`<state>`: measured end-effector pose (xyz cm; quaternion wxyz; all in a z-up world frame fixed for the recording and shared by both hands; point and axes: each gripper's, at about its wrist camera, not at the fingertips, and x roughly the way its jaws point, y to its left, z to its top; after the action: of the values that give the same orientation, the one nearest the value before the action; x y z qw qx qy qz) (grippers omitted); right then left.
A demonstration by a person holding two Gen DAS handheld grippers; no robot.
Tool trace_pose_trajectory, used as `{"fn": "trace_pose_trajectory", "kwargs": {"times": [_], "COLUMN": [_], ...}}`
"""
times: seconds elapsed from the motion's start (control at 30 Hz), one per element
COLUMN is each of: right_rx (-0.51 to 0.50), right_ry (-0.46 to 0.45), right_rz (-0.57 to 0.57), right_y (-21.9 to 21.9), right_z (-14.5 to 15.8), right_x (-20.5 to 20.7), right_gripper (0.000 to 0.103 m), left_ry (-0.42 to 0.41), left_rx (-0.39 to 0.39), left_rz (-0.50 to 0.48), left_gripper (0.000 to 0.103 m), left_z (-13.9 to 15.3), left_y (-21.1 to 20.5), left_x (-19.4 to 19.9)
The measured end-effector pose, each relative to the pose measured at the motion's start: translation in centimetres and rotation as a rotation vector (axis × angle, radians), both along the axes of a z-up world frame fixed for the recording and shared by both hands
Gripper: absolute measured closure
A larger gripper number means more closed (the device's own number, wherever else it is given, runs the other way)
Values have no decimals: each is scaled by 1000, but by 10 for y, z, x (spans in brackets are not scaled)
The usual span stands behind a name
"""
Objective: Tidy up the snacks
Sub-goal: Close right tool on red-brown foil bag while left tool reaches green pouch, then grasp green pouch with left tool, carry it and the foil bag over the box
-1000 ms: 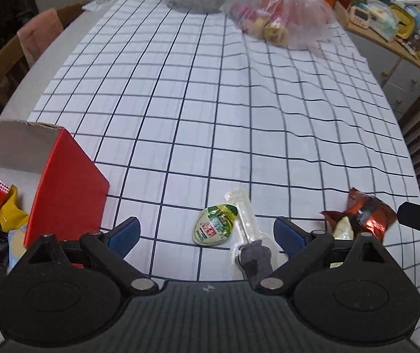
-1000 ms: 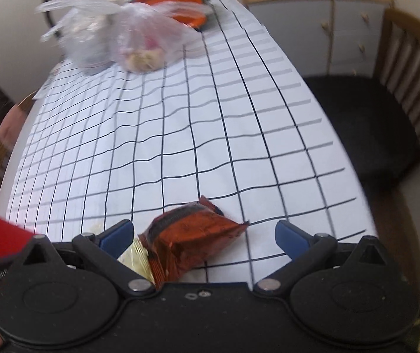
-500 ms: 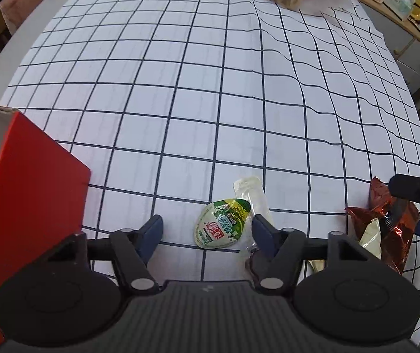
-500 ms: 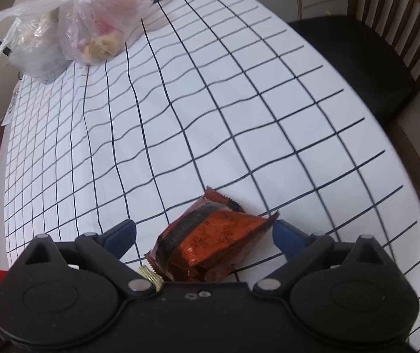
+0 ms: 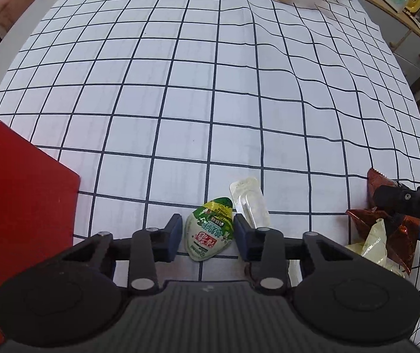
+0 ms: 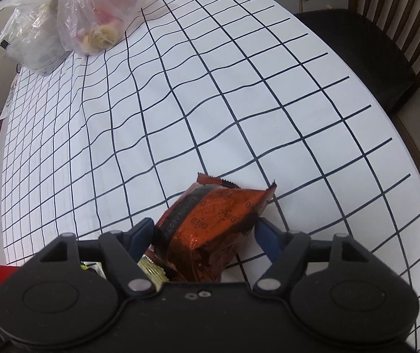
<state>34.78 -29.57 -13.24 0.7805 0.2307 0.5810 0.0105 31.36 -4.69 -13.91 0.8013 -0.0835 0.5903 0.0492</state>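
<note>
Straddling the green-lidded jelly cup [image 5: 210,229] on the desk [image 5: 210,103], my left hand-held gripper [image 5: 205,232] stands narrowly open; grip its stiff sides. My right hand-held gripper [image 6: 205,234] pinches the light, crinkly Oreo packet [image 6: 213,220] midway.

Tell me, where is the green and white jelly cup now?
In the left wrist view, the green and white jelly cup lies on the grid tablecloth between the left tongs, beside a clear packet.
</note>
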Motion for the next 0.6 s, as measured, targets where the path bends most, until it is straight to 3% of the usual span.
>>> {"fn": "trace_pose_trajectory", "kwargs": {"times": [0.23, 0.6], "right_rx": [51, 78], "right_ry": [-30, -101], "right_rz": [9, 5], "right_y": [-4, -17], "right_z": [4, 22], "right_x": [-8, -26], "right_gripper": [50, 54], "left_ry": [-14, -44], "left_rx": [-1, -34], "left_rz": [21, 51], "left_gripper": [70, 71], "left_z": [0, 14], "left_y": [1, 5], "left_x": [-6, -27]}}
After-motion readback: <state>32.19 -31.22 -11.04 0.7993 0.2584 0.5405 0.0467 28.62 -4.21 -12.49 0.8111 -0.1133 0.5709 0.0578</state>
